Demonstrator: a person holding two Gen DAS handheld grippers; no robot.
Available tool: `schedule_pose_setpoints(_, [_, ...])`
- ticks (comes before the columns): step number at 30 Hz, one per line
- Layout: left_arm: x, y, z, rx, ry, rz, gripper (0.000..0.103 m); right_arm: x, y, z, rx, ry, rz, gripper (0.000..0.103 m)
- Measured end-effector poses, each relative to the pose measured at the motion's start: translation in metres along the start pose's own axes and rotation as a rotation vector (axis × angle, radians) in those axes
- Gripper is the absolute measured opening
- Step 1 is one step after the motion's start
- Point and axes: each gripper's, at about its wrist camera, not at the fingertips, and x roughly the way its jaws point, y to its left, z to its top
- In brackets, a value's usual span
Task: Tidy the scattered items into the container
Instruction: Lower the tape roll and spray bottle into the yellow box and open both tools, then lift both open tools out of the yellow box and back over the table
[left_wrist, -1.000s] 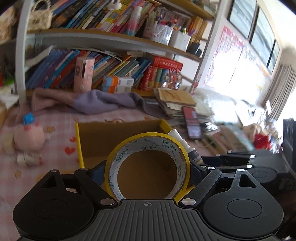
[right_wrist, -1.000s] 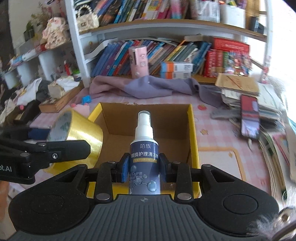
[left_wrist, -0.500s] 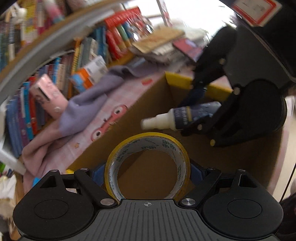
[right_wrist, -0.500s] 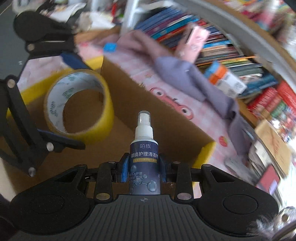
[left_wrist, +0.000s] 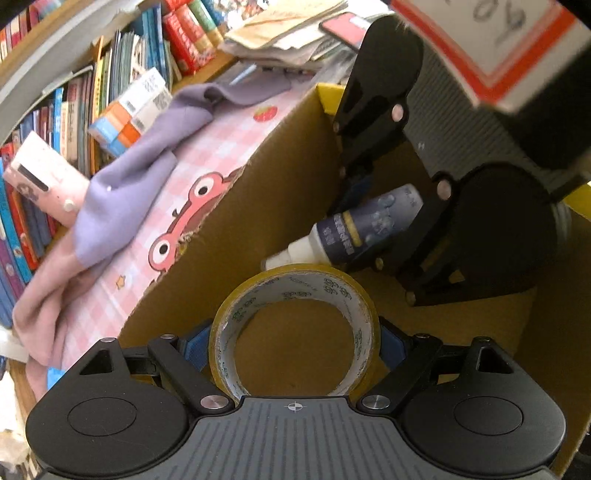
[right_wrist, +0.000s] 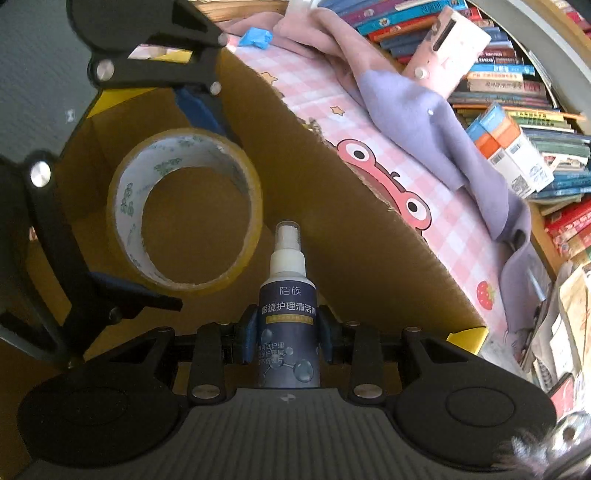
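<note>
My left gripper is shut on a roll of yellow tape, its blue pads pressing the roll's two sides. My right gripper is shut on a dark blue spray bottle with a white nozzle, gripped round its body. Both point steeply down inside the brown cardboard box with a yellow rim. In the right wrist view the tape roll hangs left of the bottle over the box floor, close to the box's far wall. In the left wrist view the bottle lies just beyond the roll.
Past the far wall lies a pink checked tablecloth with a purple and pink cloth on it. Behind are shelves of books, a pink box, an orange and white carton, and a paper stack with a phone.
Both grippers have rolled, tipped downward and sunk from above the box's front edge to inside it. The tape and the bottle stay gripped as before.
</note>
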Motion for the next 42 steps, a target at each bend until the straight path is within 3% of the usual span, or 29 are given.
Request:
schedule_pose_setpoints(12, [-0.010, -0.003, -0.006, -0.019, -0.035, 0.048, 0.096, -0.015, -0.014, 0.002, 0.108, -0.072, 0.043, 0.040])
schedule_pose_setpoints(27, [-0.076, -0.016, -0.022, -0.059, -0.185, 0.104, 0.098, -0.086, 0.011, -0.015, 0.207, -0.203, -0.027, 0.045])
schedule_pose_setpoints(38, [-0.150, -0.037, -0.074, -0.138, -0.324, 0.128, 0.101, -0.155, 0.055, -0.040, 0.356, -0.331, -0.123, 0.050])
schedule_pose_setpoints(42, [-0.171, -0.042, -0.096, -0.234, -0.379, 0.086, 0.101, -0.169, 0.082, -0.051, 0.407, -0.346, -0.167, 0.053])
